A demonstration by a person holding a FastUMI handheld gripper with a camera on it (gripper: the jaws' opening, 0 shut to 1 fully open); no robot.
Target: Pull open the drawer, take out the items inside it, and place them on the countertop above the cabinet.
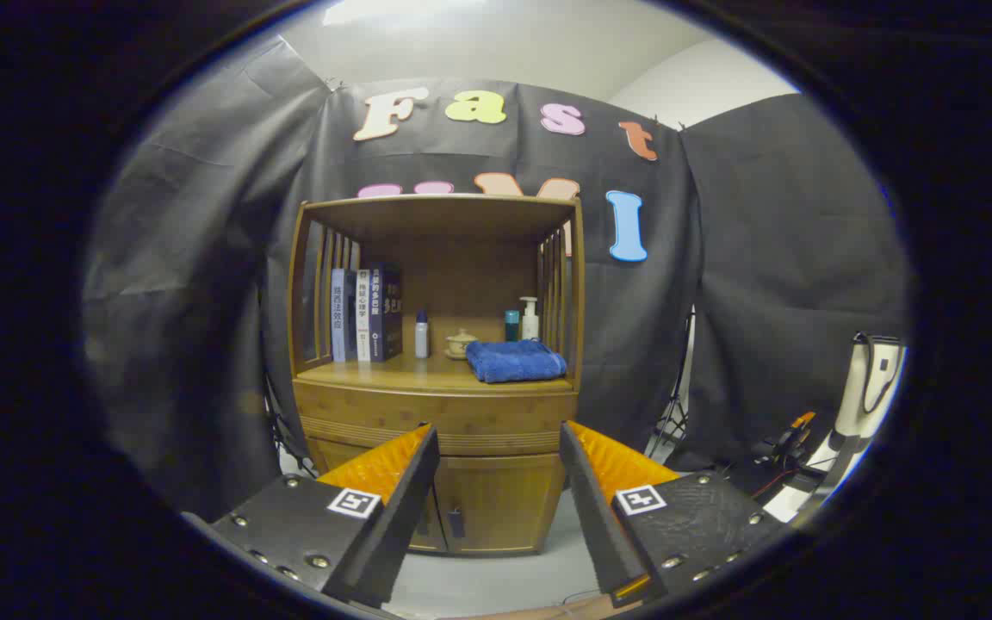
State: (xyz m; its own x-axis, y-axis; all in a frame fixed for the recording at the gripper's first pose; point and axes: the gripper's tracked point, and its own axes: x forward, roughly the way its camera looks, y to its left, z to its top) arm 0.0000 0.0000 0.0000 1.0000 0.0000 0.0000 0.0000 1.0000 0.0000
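A wooden cabinet (436,405) stands some way ahead of my gripper (499,439). Its drawer (427,412) sits shut just below the countertop (393,372) and above two lower doors (496,504). What lies in the drawer is hidden. My gripper is open, with nothing between its fingers, and its fingertips frame the drawer's lower edge from a distance. On the countertop lies a folded blue towel (515,360) at the right.
Three upright books (365,313) stand at the countertop's left. A small white bottle (421,335), a little lidded pot (461,343), a teal bottle (511,325) and a pump bottle (530,319) stand behind the towel. Equipment and cables (806,448) sit on the floor to the right.
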